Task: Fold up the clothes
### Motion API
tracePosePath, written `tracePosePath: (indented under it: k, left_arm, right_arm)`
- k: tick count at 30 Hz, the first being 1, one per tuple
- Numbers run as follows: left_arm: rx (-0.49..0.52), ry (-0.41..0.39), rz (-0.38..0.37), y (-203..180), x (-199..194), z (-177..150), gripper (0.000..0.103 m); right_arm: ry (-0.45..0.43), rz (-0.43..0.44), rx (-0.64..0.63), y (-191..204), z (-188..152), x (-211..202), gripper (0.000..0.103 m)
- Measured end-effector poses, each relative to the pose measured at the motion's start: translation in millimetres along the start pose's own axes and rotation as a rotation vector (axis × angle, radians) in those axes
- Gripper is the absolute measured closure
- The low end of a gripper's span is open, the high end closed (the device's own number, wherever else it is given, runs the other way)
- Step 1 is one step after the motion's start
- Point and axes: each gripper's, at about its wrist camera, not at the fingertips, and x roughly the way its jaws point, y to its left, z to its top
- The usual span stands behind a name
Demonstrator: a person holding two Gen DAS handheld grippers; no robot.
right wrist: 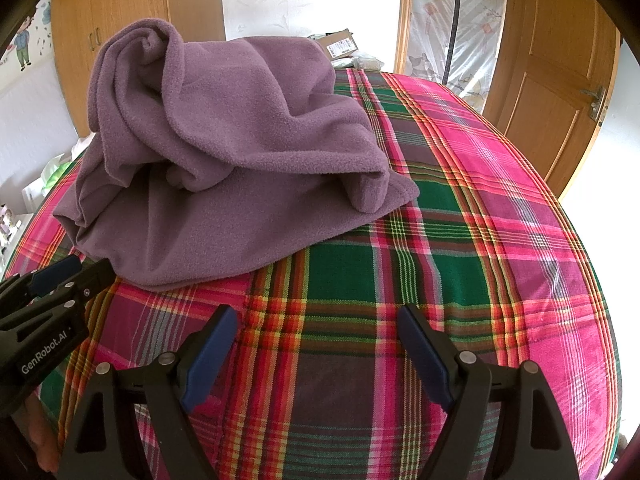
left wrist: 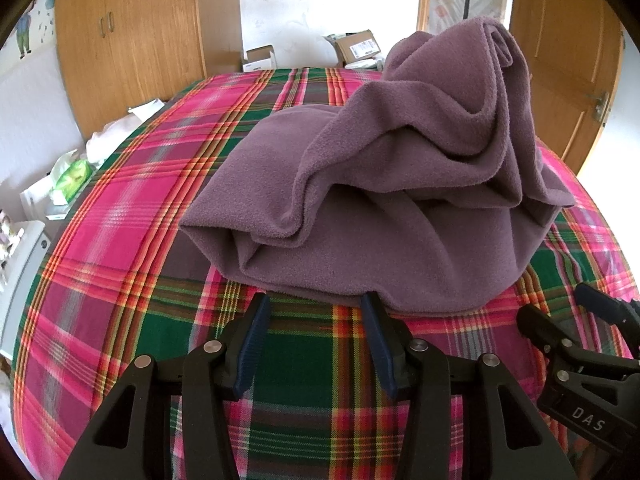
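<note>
- Wooden wardrobes point(left wrist: 132, 32) and a door point(left wrist: 568, 80) ring the room, and a plaid bedspread point(left wrist: 120, 208) fills the left wrist view; a purple fleece garment point(left wrist: 384, 200) is seen heaped on it, bunched high toward the far right, with a flatter folded edge nearest the camera.
- Left gripper point(left wrist: 316, 300) is held with its jaws apart and nothing between them, the tips just at the garment's near hem; no cloth is pinched yet.
- Right gripper point(left wrist: 560, 312) is caught at the lower right edge here, beside the garment's near corner.
- Over to the right wrist view: the same bedspread point(right wrist: 480, 208) is shown, and the garment point(right wrist: 240, 152) lies up and to the left, rumpled, one loose flap hanging toward the right.
- Right gripper point(right wrist: 316, 316) is seen spread wide and empty, over bare plaid, short of the cloth.
- Left gripper point(right wrist: 86, 266) is glimpsed at the left margin by the hem.
- For a clean fold, it is judged that the heap should first be spread flat: a single layer at the near hem is best taken by each gripper, well apart, and drawn outward before anything is folded over.
</note>
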Motion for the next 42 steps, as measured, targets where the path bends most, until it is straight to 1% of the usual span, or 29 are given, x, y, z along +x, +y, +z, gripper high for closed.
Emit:
tracePosePath:
  k: [4, 6, 9, 10, 11, 12, 15, 16, 19, 22, 23, 26, 30, 32, 33, 34, 35, 36, 37, 41, 42]
  left_arm:
    - [-0.004, 0.001, -0.003, 1, 0, 0, 0.053]
    - [-0.007, 0.001, -0.008, 1, 0, 1, 0.053]
    - [-0.003, 0.003, -0.024, 3, 0, 1, 0.053]
    - [0.003, 0.004, -0.031, 4, 0, 2, 0.053]
    - [0.006, 0.006, -0.038, 5, 0, 2, 0.053]
    - [0.004, 0.011, -0.047, 6, 0, 3, 0.053]
    - [-0.014, 0.030, -0.076, 11, 0, 6, 0.053]
    - [-0.022, 0.028, -0.079, 13, -1, 8, 0.053]
    - [-0.017, -0.017, -0.076, 17, -8, 15, 0.053]
    - [0.034, -0.103, -0.077, 13, -23, 26, 0.053]
    - [0.052, -0.129, -0.088, 12, -28, 31, 0.053]
    - [0.123, -0.205, -0.079, 1, -39, 49, 0.053]
    - [0.206, -0.217, -0.100, -17, -35, 66, 0.053]
    - [0.239, -0.216, -0.109, -25, -32, 74, 0.053]
    - [0.252, -0.224, -0.114, -28, -33, 77, 0.053]
    - [0.263, -0.231, -0.119, -30, -33, 80, 0.053]
    - [0.269, -0.231, -0.124, -33, -30, 86, 0.053]
    - [0.271, -0.226, -0.139, -33, -29, 89, 0.053]
    - [0.273, -0.221, -0.155, -33, -29, 93, 0.053]
    - [0.269, -0.173, -0.185, -35, -18, 104, 0.053]
    - [0.253, -0.157, -0.212, -32, -15, 105, 0.053]
  right_arm:
    - [-0.001, 0.003, 0.001, -2, 2, 1, 0.020]
    - [-0.005, 0.007, 0.002, -2, 3, 1, 0.023]
    - [-0.016, 0.030, -0.011, -2, 4, -1, 0.038]
    - [-0.021, 0.033, -0.014, -2, 5, -1, 0.046]
    - [-0.025, 0.032, -0.013, -3, 6, -1, 0.048]
    - [-0.035, 0.035, -0.007, -5, 7, -2, 0.049]
    - [-0.107, 0.051, 0.028, -13, 11, -12, 0.051]
    - [-0.134, 0.047, 0.020, -14, 13, -16, 0.051]
    - [-0.191, 0.000, -0.039, -14, 21, -23, 0.051]
    - [-0.207, -0.022, -0.094, -12, 29, -20, 0.051]
    - [-0.204, -0.027, -0.105, -11, 31, -17, 0.051]
    - [-0.172, -0.048, -0.135, -11, 40, -2, 0.051]
    - [-0.184, -0.024, -0.100, -16, 51, 6, 0.053]
    - [-0.191, -0.018, -0.082, -20, 57, 7, 0.068]
    - [-0.188, -0.020, -0.076, -22, 58, 7, 0.073]
    - [-0.182, -0.024, -0.069, -23, 60, 9, 0.084]
    - [-0.175, -0.030, -0.062, -25, 64, 11, 0.090]
    - [-0.174, -0.029, -0.052, -28, 67, 11, 0.091]
    - [-0.179, -0.019, -0.036, -31, 70, 11, 0.097]
    - [-0.227, 0.016, 0.053, -47, 85, 0, 0.100]
    - [-0.243, 0.022, 0.069, -50, 91, -3, 0.100]
